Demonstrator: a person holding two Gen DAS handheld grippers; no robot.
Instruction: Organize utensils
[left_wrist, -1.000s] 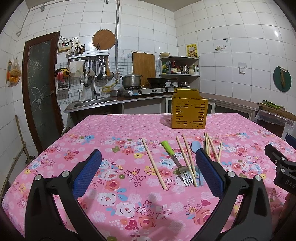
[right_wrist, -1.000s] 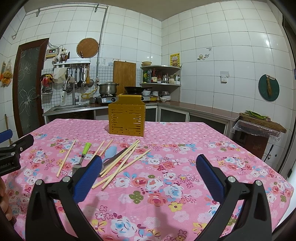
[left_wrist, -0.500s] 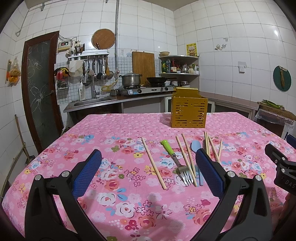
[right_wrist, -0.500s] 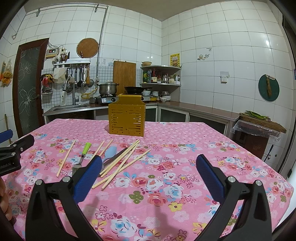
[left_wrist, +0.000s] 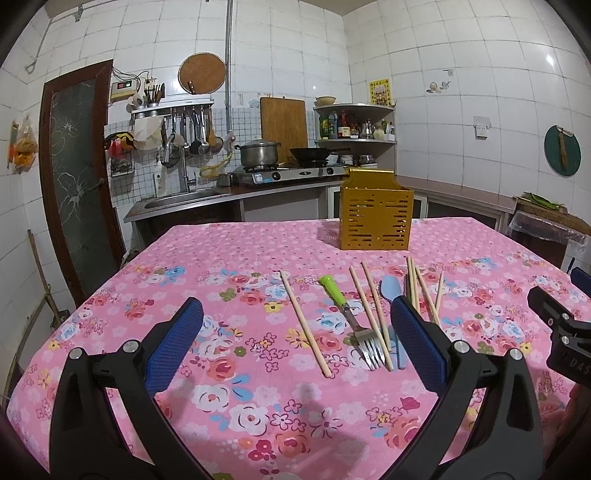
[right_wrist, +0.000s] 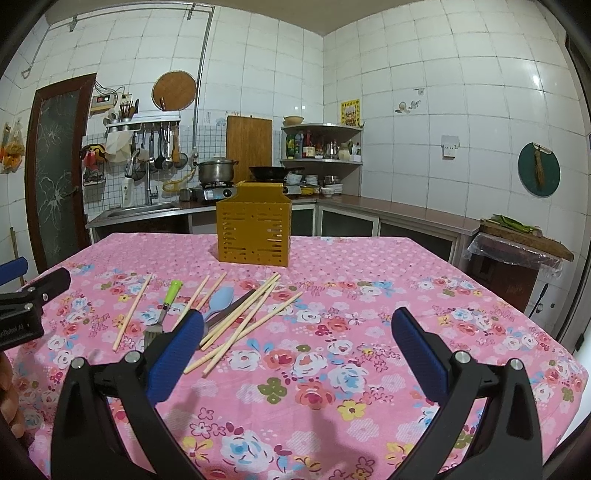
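Change: almost none. Set against the pictures from a second ago and half a second ago, both my grippers hang where they were and every utensil lies where it lay. I judge the sorting has not begun; this is a pause before the first reach.

Left gripper (left_wrist: 295, 334): fingers wide apart, holding nothing, poised above the pink flowered tablecloth (left_wrist: 229, 254).

Lone chopstick (left_wrist: 305, 322): lies by itself, leftmost of the spread, running away from me between my left gripper's blue pads.

Fork (left_wrist: 349, 315): green handle pointing away, tines toward me, just right of the lone chopstick and apart from it.

Chopstick pair (left_wrist: 369, 310): just right of the fork, one tip close beside its tines.

Blue spoon (left_wrist: 390, 295): beside that pair, its near end hidden behind my left gripper's right pad.

Crossed chopsticks (right_wrist: 242, 319): a loose bundle fanned over one another, a dark utensil I cannot identify under them, close to my right gripper's left pad.

Yellow holder (right_wrist: 254, 233): upright at the far side of the table, well apart from the utensils; nothing shows above its rim.

Right gripper (right_wrist: 297, 334): fingers wide apart, empty, over bare cloth to the right of the bundle.

Next: likely the lone chopstick or the fork for my left gripper, since each lies clear.
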